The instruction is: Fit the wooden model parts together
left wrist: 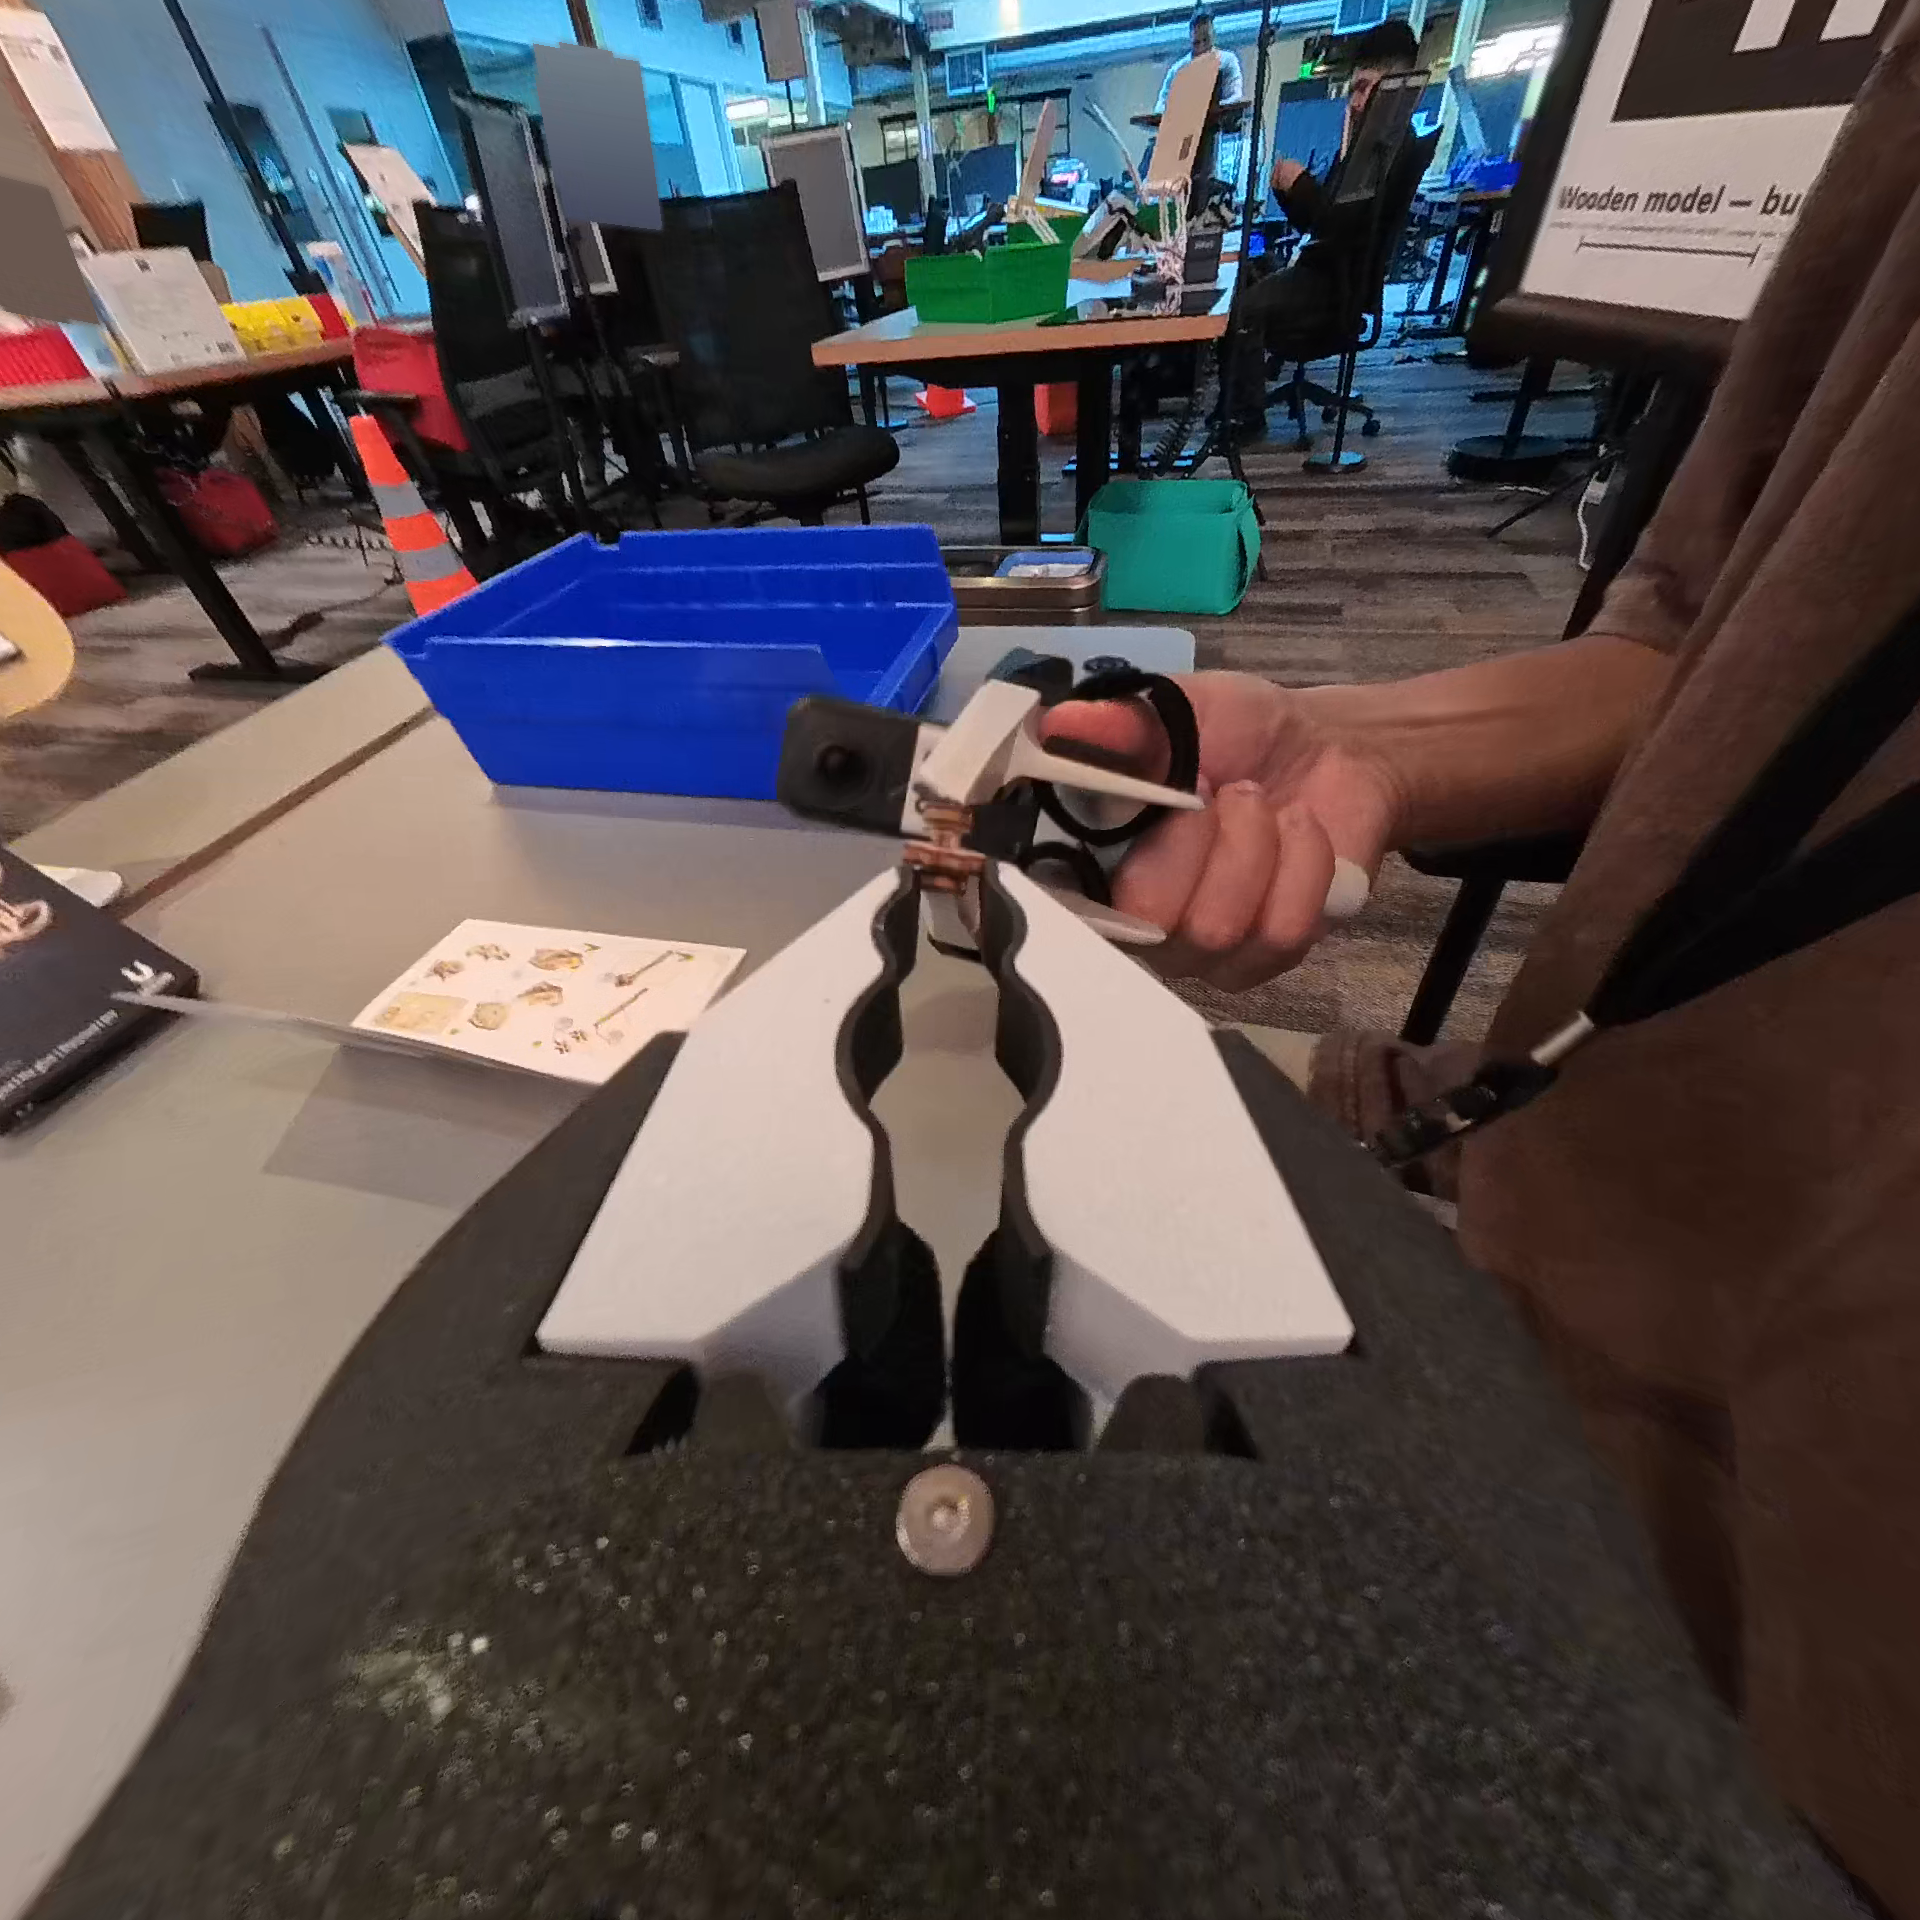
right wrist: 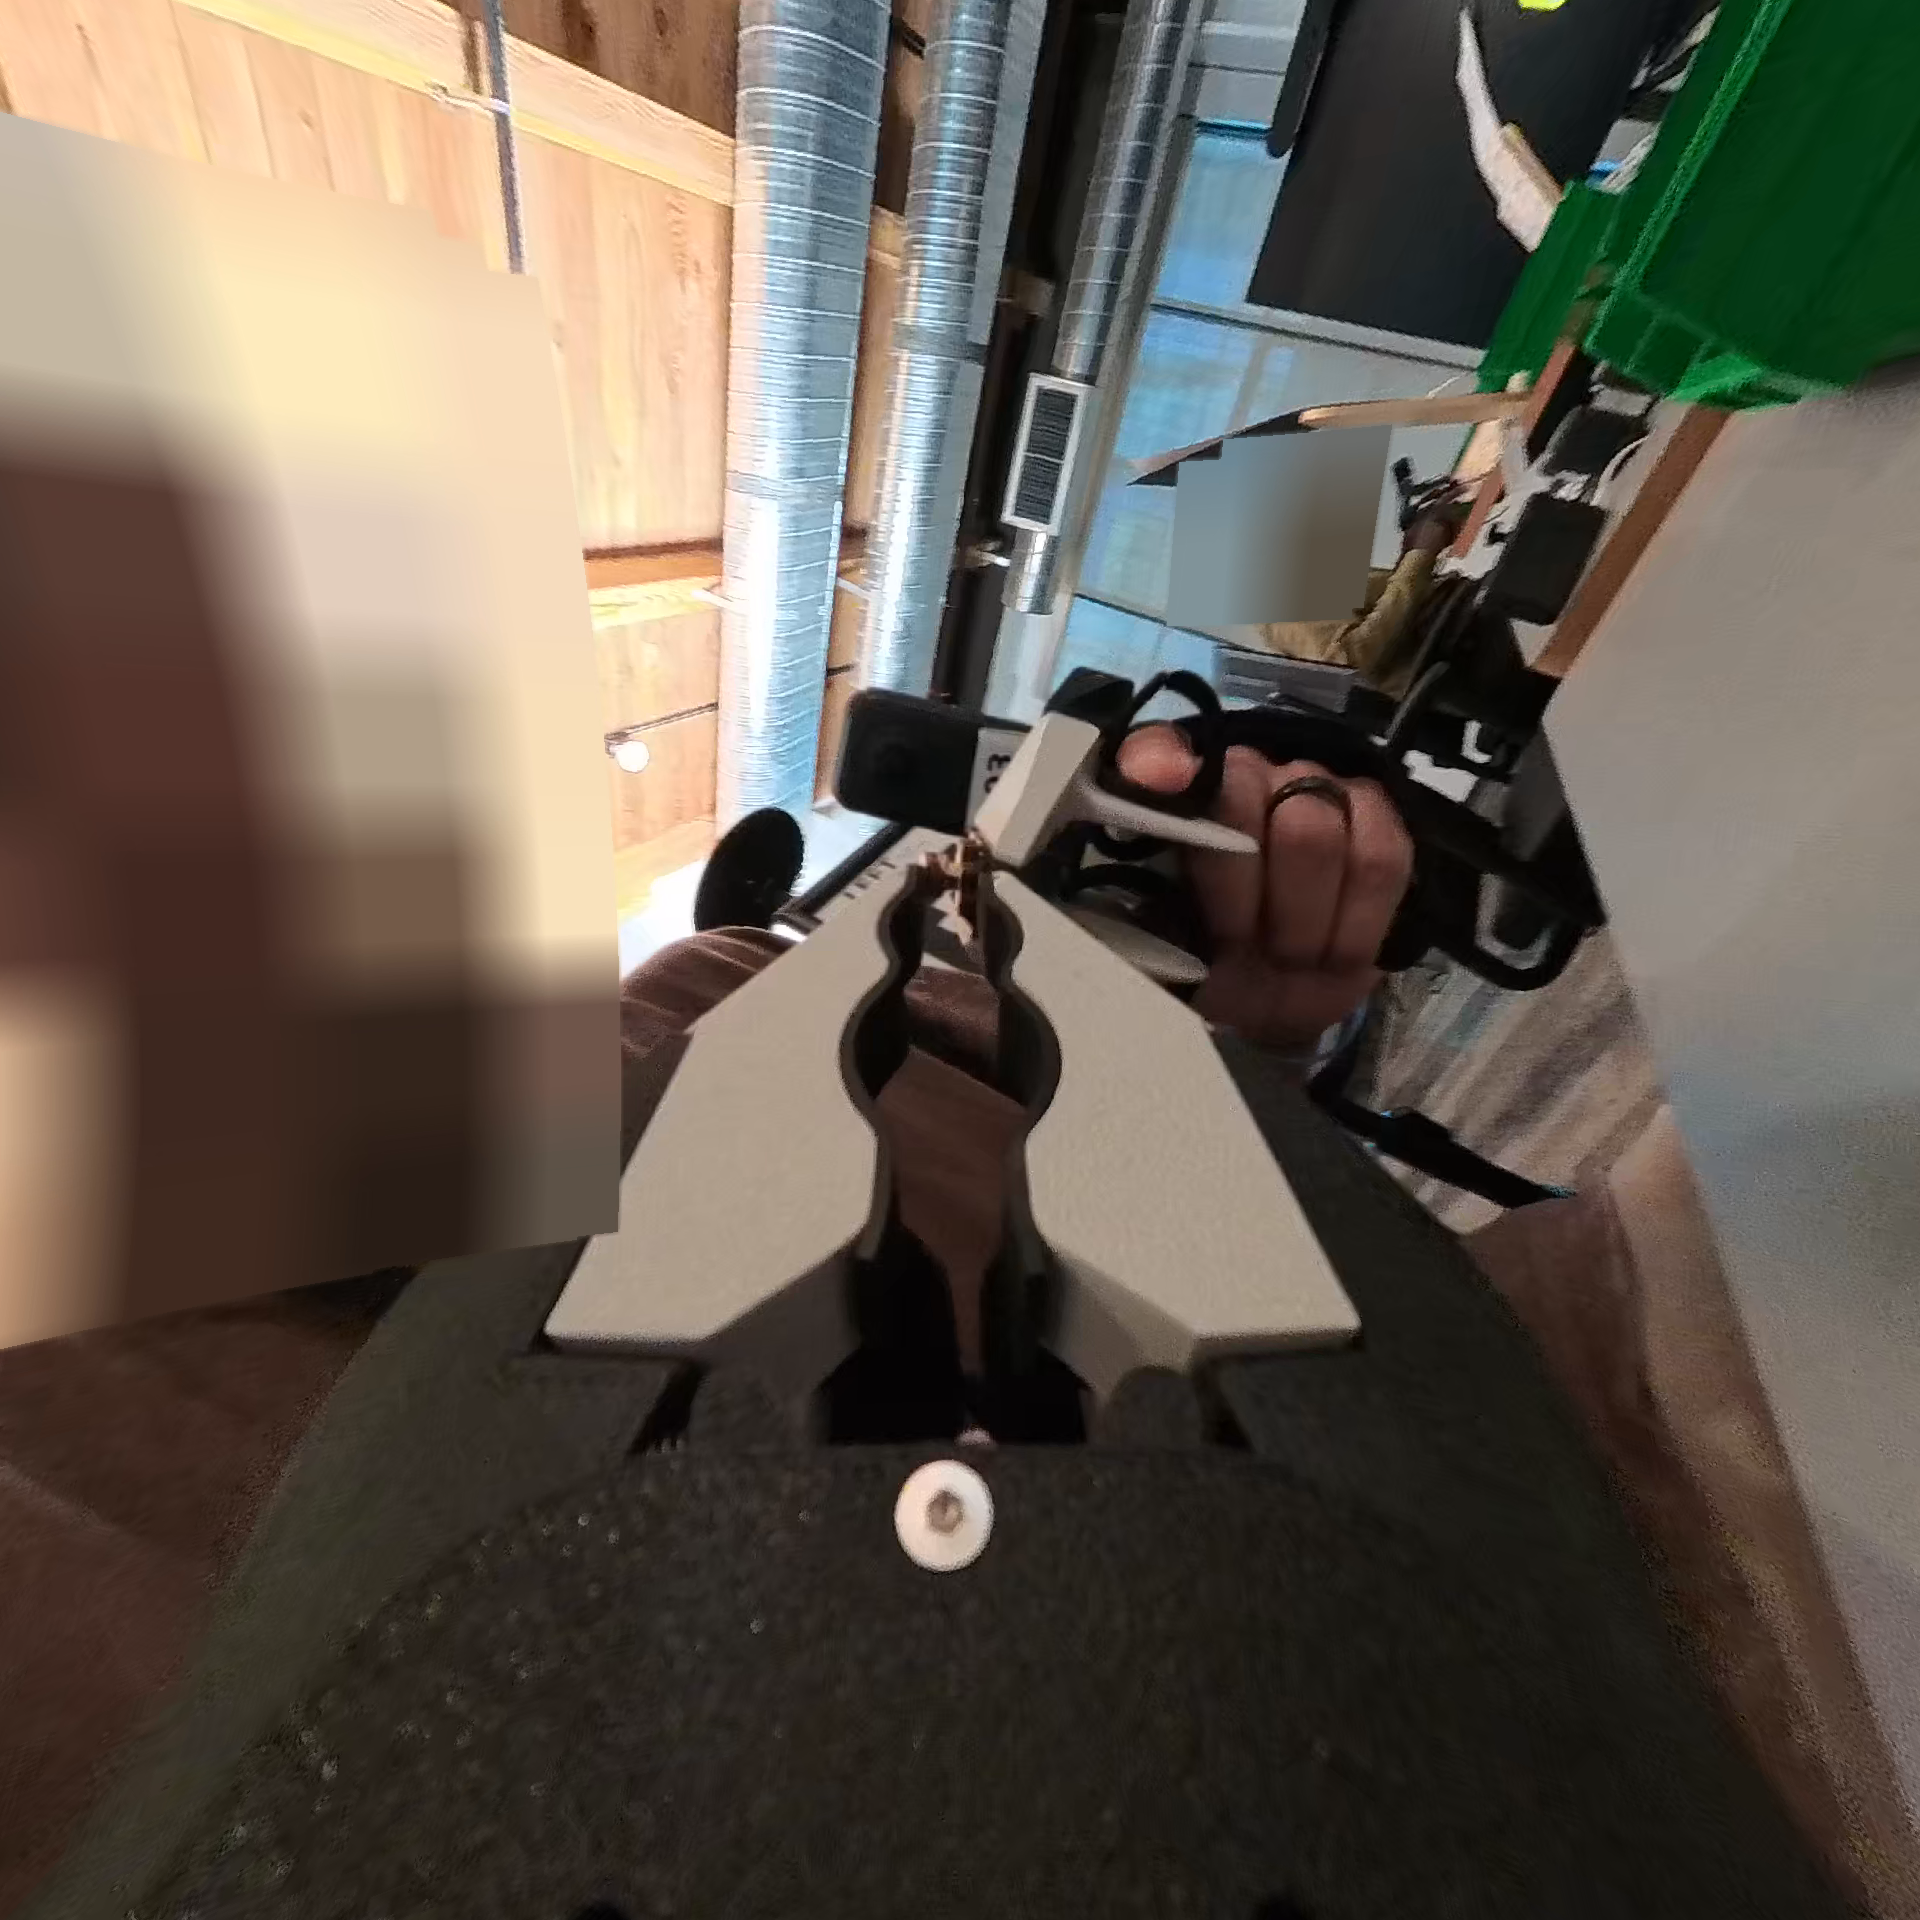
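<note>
A small brown wooden model part (left wrist: 940, 864) is held in the air above the grey table (left wrist: 312, 894). My left gripper (left wrist: 943, 883) is shut on it at the fingertips. My right gripper (left wrist: 961, 821), held in a hand (left wrist: 1257, 842), meets it tip to tip from the far side. In the right wrist view my right gripper (right wrist: 958, 883) is shut on a small wooden part (right wrist: 961, 871), and the left gripper (right wrist: 1023, 795) faces it, touching at the tips. Where one wooden part ends and the other begins is too small to tell.
A blue plastic bin (left wrist: 675, 665) stands at the table's back. A picture instruction sheet (left wrist: 551, 992) lies left of the grippers, with a dark box (left wrist: 62, 987) at the far left. A metal tin (left wrist: 1023, 582) sits behind the bin. A person's brown-clad body (left wrist: 1714, 1039) fills the right side.
</note>
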{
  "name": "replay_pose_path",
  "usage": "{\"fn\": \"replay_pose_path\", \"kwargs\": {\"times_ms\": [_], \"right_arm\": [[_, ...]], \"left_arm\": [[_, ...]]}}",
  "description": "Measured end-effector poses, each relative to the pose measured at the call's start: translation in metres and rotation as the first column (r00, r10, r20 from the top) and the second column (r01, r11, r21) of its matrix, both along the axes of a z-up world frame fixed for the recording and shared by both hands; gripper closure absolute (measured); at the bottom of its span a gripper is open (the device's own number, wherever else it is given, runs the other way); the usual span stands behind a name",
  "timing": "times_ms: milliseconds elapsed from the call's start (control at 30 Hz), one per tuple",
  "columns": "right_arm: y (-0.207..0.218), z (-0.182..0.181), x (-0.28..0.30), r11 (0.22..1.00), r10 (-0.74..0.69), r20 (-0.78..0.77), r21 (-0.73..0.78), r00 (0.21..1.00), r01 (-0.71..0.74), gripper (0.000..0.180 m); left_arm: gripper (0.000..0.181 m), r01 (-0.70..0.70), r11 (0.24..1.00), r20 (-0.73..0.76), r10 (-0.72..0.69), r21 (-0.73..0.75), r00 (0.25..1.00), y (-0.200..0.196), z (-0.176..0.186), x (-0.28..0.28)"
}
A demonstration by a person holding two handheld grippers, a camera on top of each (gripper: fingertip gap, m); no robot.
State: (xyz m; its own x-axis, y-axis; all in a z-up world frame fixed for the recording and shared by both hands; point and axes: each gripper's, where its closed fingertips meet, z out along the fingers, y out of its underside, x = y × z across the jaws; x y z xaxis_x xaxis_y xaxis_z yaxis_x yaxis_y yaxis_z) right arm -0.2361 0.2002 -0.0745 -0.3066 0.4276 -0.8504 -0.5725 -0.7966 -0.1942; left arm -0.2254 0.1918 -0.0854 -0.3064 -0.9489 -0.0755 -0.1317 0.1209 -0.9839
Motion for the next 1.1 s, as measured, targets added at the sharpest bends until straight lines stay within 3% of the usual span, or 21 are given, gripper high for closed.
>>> {"fn": "replay_pose_path", "kwargs": {"times_ms": [100, 167, 267, 367, 467, 633, 700, 1100], "right_arm": [[0.005, -0.007, 0.002, 0.996, -0.079, 0.163, 0.046, 0.983, 0.072, 0.17], [0.007, -0.014, 0.004, 0.986, -0.155, 0.33, 0.114, 0.931, 0.123, 0.171], [0.009, -0.017, 0.009, 0.958, -0.268, 0.498, 0.228, 0.825, 0.173, 0.171], [0.012, -0.029, 0.011, 0.919, -0.374, 0.672, 0.361, 0.639, 0.159, 0.171], [0.007, -0.029, 0.008, 0.879, -0.438, 0.72, 0.468, 0.538, 0.089, 0.171], [-0.003, -0.032, 0.003, 0.832, -0.483, 0.749, 0.554, 0.454, -0.03, 0.17], [-0.004, -0.032, 0.003, 0.821, -0.496, 0.747, 0.57, 0.442, -0.042, 0.171], [-0.015, -0.024, -0.005, 0.812, -0.456, 0.703, 0.579, 0.545, -0.068, 0.171]], "left_arm": [[0.17, -0.008, 0.997, -0.041, 0.005, -0.071, 0.999, 0.004, -0.004, 0.001], [0.159, -0.004, 0.983, -0.046, -0.005, -0.186, 0.999, 0.009, -0.001, 0.0], [0.154, 0.011, 0.934, -0.043, -0.028, -0.358, 0.999, 0.018, 0.005, -0.001], [0.154, 0.018, 0.92, -0.117, -0.069, -0.391, 0.991, 0.017, -0.01, -0.001], [0.152, 0.07, 0.894, -0.166, -0.159, -0.443, 0.973, 0.004, -0.02, -0.001], [0.164, 0.105, 0.903, -0.174, -0.193, -0.417, 0.966, -0.005, -0.023, -0.002], [0.164, 0.109, 0.91, -0.176, -0.193, -0.4, 0.965, -0.005, -0.024, -0.002], [0.168, 0.194, 0.901, -0.138, -0.265, -0.388, 0.954, -0.014, -0.017, -0.011]]}}
